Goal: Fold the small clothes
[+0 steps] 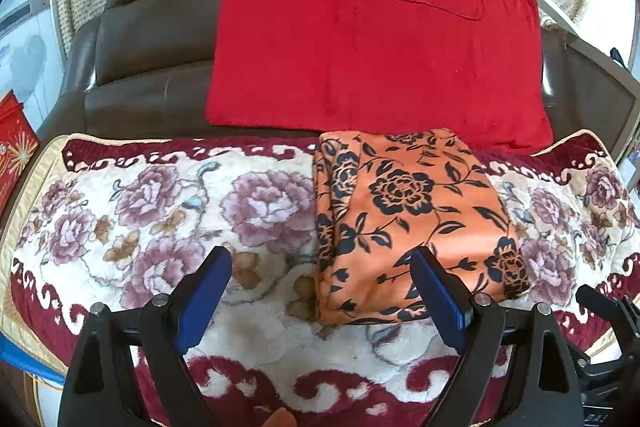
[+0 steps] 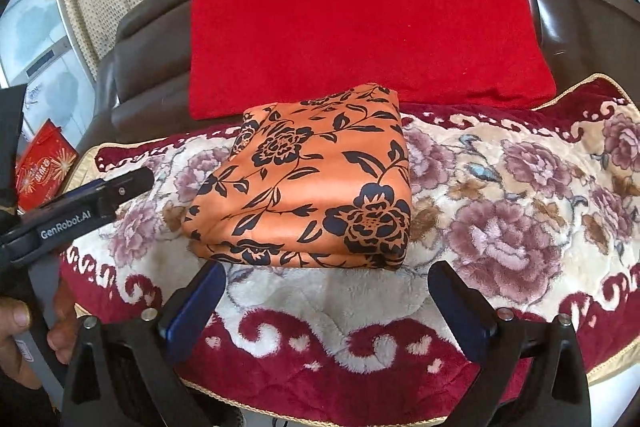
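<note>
Both tools wide open, left tool and right tool gripping nothing, folded orange cloth resting on the flowered blanket, red cushion behind

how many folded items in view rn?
2. The orange floral garment lies folded on the floral plush cover; the red blanket leans folded against the sofa backrest behind it. More may be hidden out of view.
</note>
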